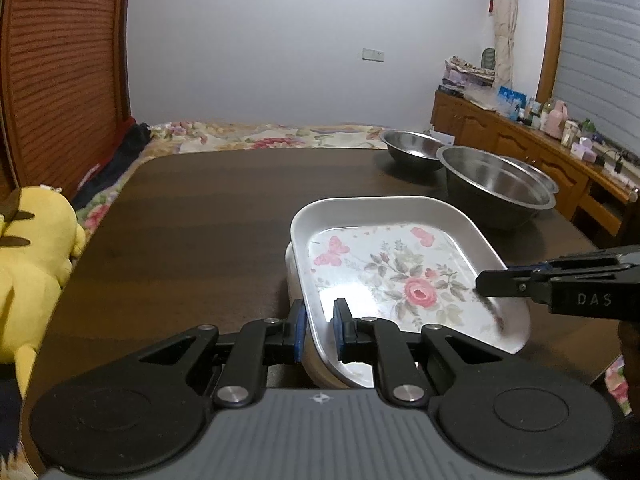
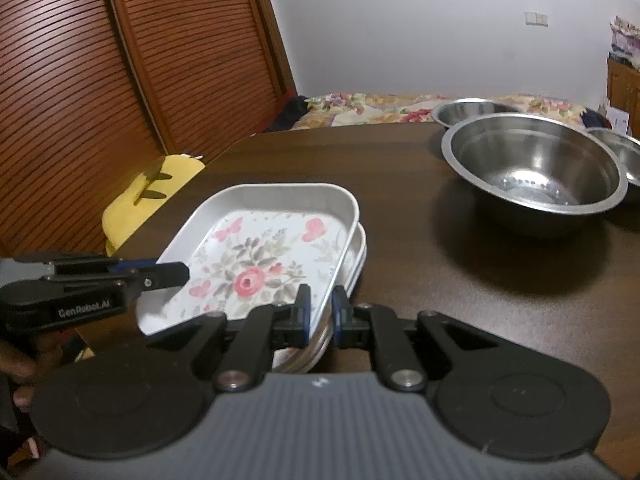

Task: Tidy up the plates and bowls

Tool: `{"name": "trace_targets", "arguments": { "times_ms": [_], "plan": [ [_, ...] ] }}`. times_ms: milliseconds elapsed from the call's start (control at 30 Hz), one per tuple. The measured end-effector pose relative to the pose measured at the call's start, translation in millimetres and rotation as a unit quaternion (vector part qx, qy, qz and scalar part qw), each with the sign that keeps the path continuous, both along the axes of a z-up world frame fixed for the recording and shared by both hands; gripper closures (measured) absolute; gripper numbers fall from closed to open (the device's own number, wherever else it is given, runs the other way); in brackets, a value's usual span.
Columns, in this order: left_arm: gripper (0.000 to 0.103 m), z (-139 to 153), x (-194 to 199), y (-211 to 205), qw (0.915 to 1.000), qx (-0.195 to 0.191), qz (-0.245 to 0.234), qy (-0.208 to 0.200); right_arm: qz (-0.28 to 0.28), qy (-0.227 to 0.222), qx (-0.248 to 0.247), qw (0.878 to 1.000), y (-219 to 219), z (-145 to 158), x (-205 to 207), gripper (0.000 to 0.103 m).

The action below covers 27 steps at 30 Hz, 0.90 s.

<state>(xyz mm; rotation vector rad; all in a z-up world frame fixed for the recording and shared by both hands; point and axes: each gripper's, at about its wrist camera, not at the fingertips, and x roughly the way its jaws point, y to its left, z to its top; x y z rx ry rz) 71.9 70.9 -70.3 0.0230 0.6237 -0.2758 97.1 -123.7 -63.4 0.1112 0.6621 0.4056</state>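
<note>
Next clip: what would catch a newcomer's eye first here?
The floral tray, gripped on opposite rims by the left gripper and right gripper, sits atop another tray near the front of the dark table. Behind it to the right stand steel bowls, and a yellow plush sits by the table's left edge.

I see a dark brown wooden tabletop (image 1: 192, 216) with rounded corners. Near its front edge a stack of shallow metal trays (image 1: 400, 248) rests on the wood; the top one, with a floral print, sits askew on the plain one (image 2: 358, 256) beneath. Toward the far right corner three steel bowls stand on the tabletop: a large one (image 2: 532, 168), a smaller one (image 2: 472, 112) behind it by the far edge, and a third (image 2: 624, 156) at its right.
</note>
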Motion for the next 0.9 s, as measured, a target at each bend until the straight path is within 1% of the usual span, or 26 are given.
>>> {"name": "trace_targets", "arguments": {
  "times_ms": [167,267,400,500,567,633,667,733,767,833,867,900],
  "plan": [
    [0.088,0.0,-0.1,-0.1,0.9999,0.009,0.008,-0.002,-0.001,-0.004,-0.006,1.0,1.0,-0.5,2.7,0.088],
    [0.088,2.0,-0.1,2.5,0.9999,0.007,0.012,-0.005,0.001,0.004,0.003,1.0,-1.8,-0.6,6.2,0.081],
    [0.088,9.4,-3.3,3.8,0.9997,0.008,0.018,-0.015,0.002,-0.006,0.019,1.0,-8.4,7.5,4.6,0.081],
    [0.085,18.4,-5.5,2.1,0.9995,0.006,0.016,-0.027,0.0,-0.023,0.017,1.0,-13.2,14.8,-0.7,0.081],
    [0.082,25.0,-6.4,-1.1,0.9993,0.005,0.012,-0.034,-0.003,-0.035,0.013,0.999,-18.7,19.7,-4.4,0.081],
    [0.076,30.5,-6.8,-4.2,0.9991,0.005,0.008,-0.042,-0.011,-0.047,0.01,0.999,-26.5,24.4,-7.0,0.081],
    [0.074,33.5,-6.5,-7.5,0.9989,0.005,0.004,-0.046,-0.016,-0.053,0.011,0.998,-31.4,27.6,-8.2,0.08],
    [0.07,37.9,-4.6,-13.6,0.9987,0.006,-0.003,-0.051,-0.025,-0.062,0.014,0.998,-38.0,31.7,-7.0,0.074],
    [0.068,40.4,-3.0,-17.2,0.9984,0.007,-0.006,-0.055,-0.031,-0.069,0.014,0.997,-43.7,34.8,-7.0,0.073],
    [0.058,44.4,1.2,-24.1,0.9979,0.005,-0.013,-0.064,-0.043,-0.081,0.009,0.996,-52.9,37.0,-6.1,0.07],
    [0.054,45.9,4.1,-29.7,0.9975,0.004,-0.018,-0.068,-0.052,-0.09,0.001,0.995,-57.8,38.6,-5.4,0.068],
    [0.05,46.8,6.3,-33.5,0.9971,0.005,-0.023,-0.072,-0.06,-0.098,-0.009,0.993,-61.8,39.6,-4.7,0.062]
  ]
}}
